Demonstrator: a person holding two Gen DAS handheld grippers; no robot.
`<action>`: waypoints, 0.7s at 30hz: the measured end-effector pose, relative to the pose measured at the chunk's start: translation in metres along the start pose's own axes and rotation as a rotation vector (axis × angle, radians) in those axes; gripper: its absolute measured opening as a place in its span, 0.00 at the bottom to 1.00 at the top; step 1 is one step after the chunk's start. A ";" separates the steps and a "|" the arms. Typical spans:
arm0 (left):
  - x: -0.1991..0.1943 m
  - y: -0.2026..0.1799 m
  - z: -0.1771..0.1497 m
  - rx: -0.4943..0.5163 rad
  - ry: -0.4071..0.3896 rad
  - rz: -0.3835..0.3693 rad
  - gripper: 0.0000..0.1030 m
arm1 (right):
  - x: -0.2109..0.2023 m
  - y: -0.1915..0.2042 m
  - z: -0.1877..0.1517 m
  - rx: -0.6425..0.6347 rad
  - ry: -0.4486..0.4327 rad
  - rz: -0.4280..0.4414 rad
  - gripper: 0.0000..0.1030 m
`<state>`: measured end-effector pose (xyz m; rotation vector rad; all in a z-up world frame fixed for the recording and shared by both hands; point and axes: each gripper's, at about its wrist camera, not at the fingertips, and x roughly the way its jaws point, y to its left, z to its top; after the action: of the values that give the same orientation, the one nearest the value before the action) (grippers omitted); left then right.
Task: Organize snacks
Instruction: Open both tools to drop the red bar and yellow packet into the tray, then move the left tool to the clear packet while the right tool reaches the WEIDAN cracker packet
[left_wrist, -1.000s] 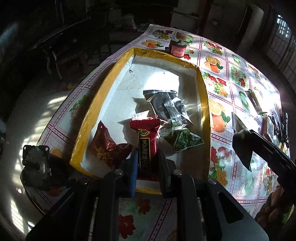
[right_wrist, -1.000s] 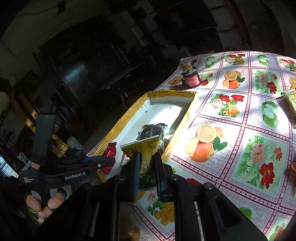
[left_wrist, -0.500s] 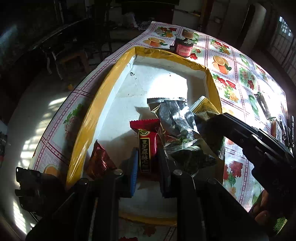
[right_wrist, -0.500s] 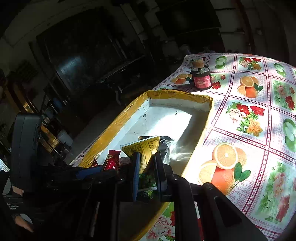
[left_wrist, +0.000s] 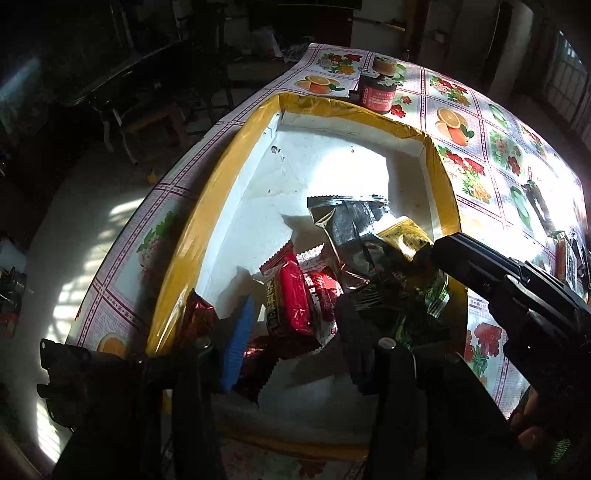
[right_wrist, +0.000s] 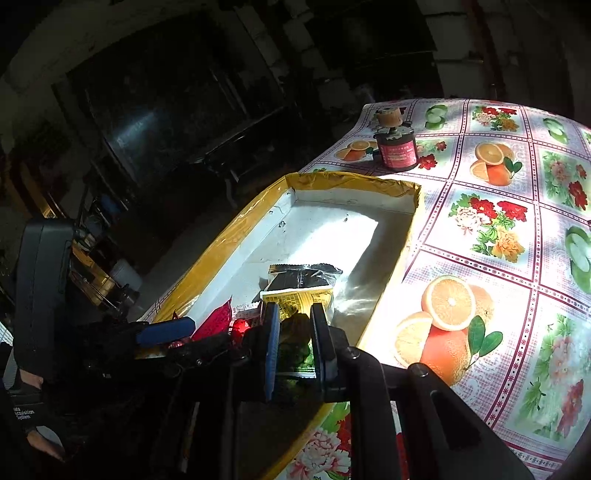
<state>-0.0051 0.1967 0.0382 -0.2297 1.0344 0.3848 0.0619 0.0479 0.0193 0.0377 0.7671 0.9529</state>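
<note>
the left hand-held gripper (left_wrist: 295, 332) is opening, its jaws apart around a red snack packet (left_wrist: 291, 299) lying in the yellow-rimmed box (left_wrist: 192, 236) on the table (right_wrist: 498, 229), while the right hand-held gripper (right_wrist: 293, 332) stays clenched on a yellow-green snack packet (right_wrist: 299, 299) over the box

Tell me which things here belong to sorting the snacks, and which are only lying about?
Job: yellow-rimmed box; red snack packet between the opening left gripper jaws; yellow-green packet in the right gripper; silver packet.
Lying about: red jar; flowered tablecloth.
</note>
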 end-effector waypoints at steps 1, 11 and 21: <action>-0.003 -0.001 0.000 0.000 -0.007 0.004 0.51 | -0.004 -0.001 -0.001 0.004 -0.006 -0.003 0.16; -0.026 -0.025 -0.009 0.027 -0.041 -0.004 0.62 | -0.073 -0.029 -0.029 0.072 -0.069 -0.053 0.27; -0.041 -0.070 -0.021 0.106 -0.048 -0.039 0.66 | -0.130 -0.085 -0.085 0.222 -0.093 -0.151 0.30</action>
<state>-0.0113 0.1168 0.0639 -0.1449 0.9986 0.2981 0.0272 -0.1246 0.0017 0.2132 0.7751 0.7147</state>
